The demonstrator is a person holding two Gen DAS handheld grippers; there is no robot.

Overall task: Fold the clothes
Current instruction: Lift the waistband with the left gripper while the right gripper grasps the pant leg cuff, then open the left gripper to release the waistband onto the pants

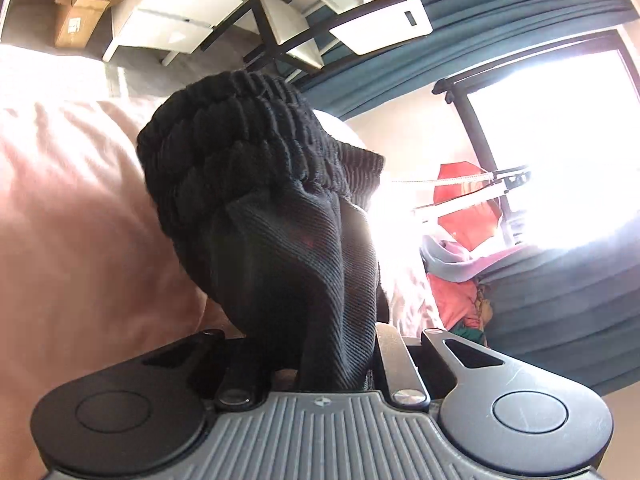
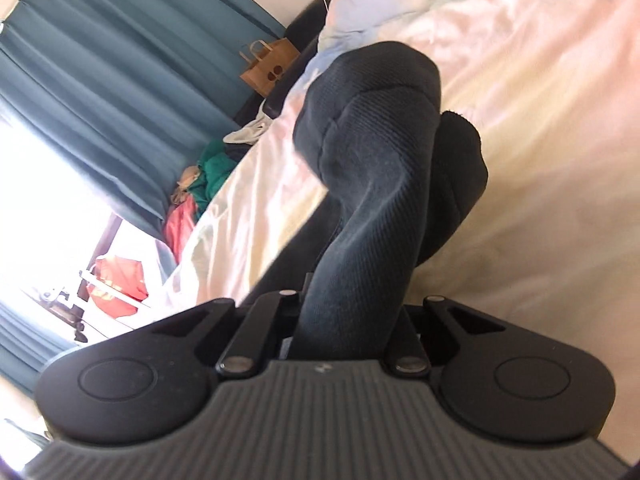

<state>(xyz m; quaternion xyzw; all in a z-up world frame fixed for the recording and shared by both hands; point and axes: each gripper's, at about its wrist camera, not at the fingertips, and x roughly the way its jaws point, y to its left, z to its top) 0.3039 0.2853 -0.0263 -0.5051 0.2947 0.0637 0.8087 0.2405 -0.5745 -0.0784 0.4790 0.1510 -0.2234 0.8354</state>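
Note:
A black sock [image 1: 272,208] with a ribbed cuff bunched at its top fills the middle of the left wrist view. My left gripper [image 1: 320,368] is shut on it, and the cloth hides the fingertips. In the right wrist view a dark ribbed sock [image 2: 372,168] rises from my right gripper [image 2: 340,336], which is shut on it. Its toe end folds over at the top. Both socks hang above a pale pink bed cover [image 1: 72,220], which also shows in the right wrist view [image 2: 540,160].
Teal curtains [image 2: 100,80] and a bright window [image 1: 560,140] stand beside the bed. A pile of red and green clothes [image 2: 200,188] lies at the bed's edge. A brown paper bag [image 2: 266,66], cardboard boxes [image 1: 80,12] and a white table [image 1: 380,24] stand further off.

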